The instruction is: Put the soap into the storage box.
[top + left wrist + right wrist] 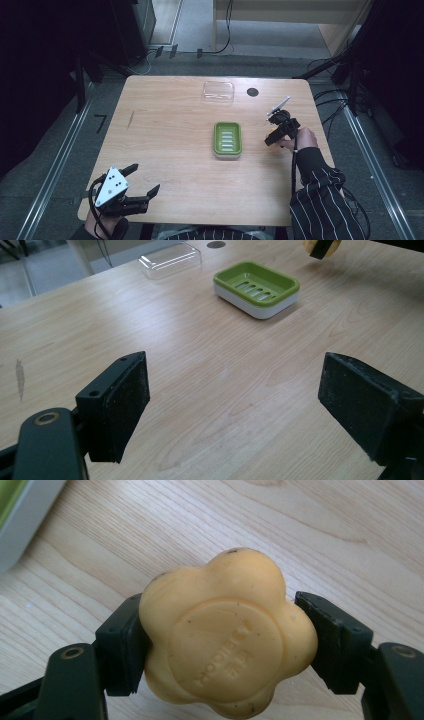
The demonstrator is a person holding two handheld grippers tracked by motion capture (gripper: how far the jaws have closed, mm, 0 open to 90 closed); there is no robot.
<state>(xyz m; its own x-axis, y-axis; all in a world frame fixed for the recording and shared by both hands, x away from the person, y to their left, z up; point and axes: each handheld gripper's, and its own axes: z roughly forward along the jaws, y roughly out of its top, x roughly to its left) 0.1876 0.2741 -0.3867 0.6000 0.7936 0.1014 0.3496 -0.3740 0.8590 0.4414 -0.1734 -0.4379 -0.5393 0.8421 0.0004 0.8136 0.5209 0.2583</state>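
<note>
Left gripper point(144, 180): black body, two black jaws with flat, rough-textured pads point(127, 407); brass-ringed screw hole on jaw arm; grey three-cornered plate point(112, 186) on top with dark dots; black cable point(95, 210) looping at rear. Right gripper point(225, 640): black, same brass-ringed holes, thin black cable point(294, 167) along forearm. Right sleeve point(322, 200): dark with thin white stripes.

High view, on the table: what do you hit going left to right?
Left gripper → green soap dish → right gripper. The clear lid overlaps the dish's span, so I left it out.
</note>
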